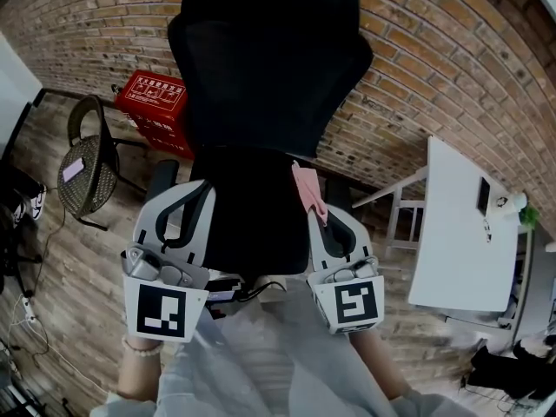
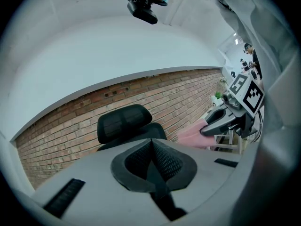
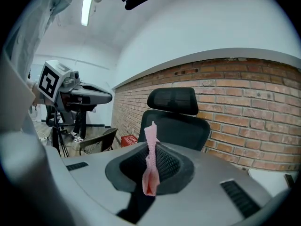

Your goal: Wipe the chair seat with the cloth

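A black office chair (image 1: 261,85) with a headrest stands against the brick wall, and its seat (image 1: 252,228) lies right below me between both grippers. My right gripper (image 1: 320,214) is shut on a pink cloth (image 1: 307,189), which pokes up from the pads as a thin strip (image 3: 151,157). It hovers at the seat's right edge. My left gripper (image 1: 198,196) is shut with nothing in it and hangs over the seat's left edge. In the left gripper view the pads (image 2: 162,161) meet, with the chair (image 2: 124,124) behind and the cloth (image 2: 190,135) at right.
A red box (image 1: 153,104) stands on the floor by the wall at left. Near it is a woven chair (image 1: 87,168). A white table (image 1: 460,228) stands to the right, and a tripod stand (image 3: 61,126) shows at left in the right gripper view.
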`<state>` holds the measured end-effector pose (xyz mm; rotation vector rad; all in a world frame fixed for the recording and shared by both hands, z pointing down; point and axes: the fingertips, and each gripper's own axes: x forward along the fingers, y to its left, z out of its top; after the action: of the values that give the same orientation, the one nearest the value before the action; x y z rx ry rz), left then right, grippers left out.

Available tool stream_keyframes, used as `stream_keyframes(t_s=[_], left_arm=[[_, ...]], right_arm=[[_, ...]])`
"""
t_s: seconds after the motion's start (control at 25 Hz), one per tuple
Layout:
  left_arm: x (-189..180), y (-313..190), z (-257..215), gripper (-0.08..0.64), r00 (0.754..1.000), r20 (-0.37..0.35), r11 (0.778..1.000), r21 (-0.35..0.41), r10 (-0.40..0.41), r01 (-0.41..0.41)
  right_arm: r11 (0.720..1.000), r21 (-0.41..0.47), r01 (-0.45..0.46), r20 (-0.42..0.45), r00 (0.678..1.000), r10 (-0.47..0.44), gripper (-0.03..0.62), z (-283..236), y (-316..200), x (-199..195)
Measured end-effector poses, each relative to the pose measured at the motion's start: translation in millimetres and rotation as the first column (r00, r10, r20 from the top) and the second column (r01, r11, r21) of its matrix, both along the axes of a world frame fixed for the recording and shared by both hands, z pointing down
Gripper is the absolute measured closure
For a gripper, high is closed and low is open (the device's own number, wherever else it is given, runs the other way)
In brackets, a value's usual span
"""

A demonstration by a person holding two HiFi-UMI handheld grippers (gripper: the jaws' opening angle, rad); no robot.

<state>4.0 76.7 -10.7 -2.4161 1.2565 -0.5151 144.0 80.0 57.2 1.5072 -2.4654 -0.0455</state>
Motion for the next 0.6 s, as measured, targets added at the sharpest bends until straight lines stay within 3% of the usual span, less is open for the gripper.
stream_keyframes(t_s=[0.6], left_arm=[[-8.1,-1.2,3.0,0.541,1.0,-0.007,1.0,-0.013,-0.005,0.005]], right_arm=[[1.0,-0.021,0.016,-0.001,1.0,-0.016,0.537,3.6,-0.2,-9.9]])
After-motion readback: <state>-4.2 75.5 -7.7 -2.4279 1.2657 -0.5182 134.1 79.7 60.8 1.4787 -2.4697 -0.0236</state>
